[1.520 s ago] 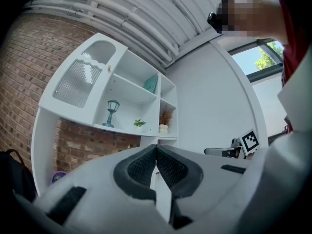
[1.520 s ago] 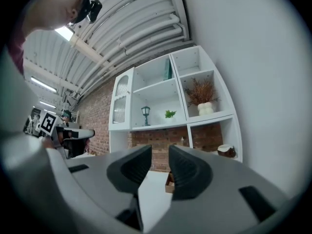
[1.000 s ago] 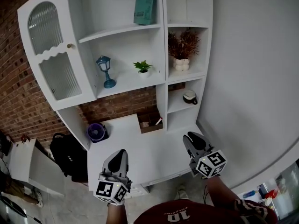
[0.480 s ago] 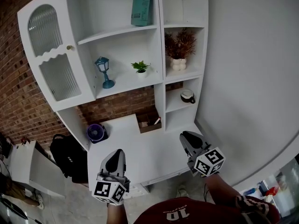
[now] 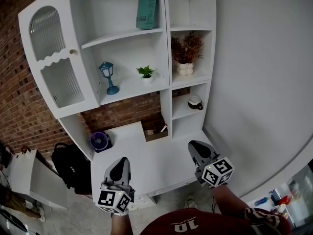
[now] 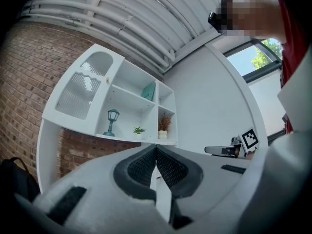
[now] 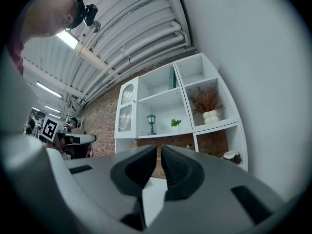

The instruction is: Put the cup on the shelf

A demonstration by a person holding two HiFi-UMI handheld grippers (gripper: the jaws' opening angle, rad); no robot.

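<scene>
One cup [image 5: 195, 102] sits inside the shelf [image 5: 165, 48], in the lower right compartment. It is ahead of the right gripper [image 5: 194, 146] and well apart from its fingertips. In the right gripper view we see it low and off to the right of the fingers.

Our right fingers are closing, with a thin gap at the tips and nothing between them. Our left gripper [image 5: 122, 161] has its fingers pressed together at the tips and holds nothing. Both hover over the desk [image 5: 156, 163] with fingertips aimed at the shelf, the left pair well to the left of the right pair.

One compartment above the cup, farther ahead of the right fingertips, stands a vase [image 5: 185, 68] of dried stems. Ahead of the space between our two pairs of fingers, a plant [image 5: 145, 73] and a lantern [image 5: 107, 75] stand on the wide middle board. A book [image 5: 148, 6] leans on the board above them.

At the back of the desk, nearer to the fingers than those boards, lies a box [image 5: 155, 129]. A fan [image 5: 99, 141] stands just ahead and left of the left fingertips, and the glass door [image 5: 54, 62] is far ahead on that side. A bag [image 5: 71, 163] lies on the floor to the left of the left fingers, and a brick wall [image 5: 19, 106] runs behind it all
</scene>
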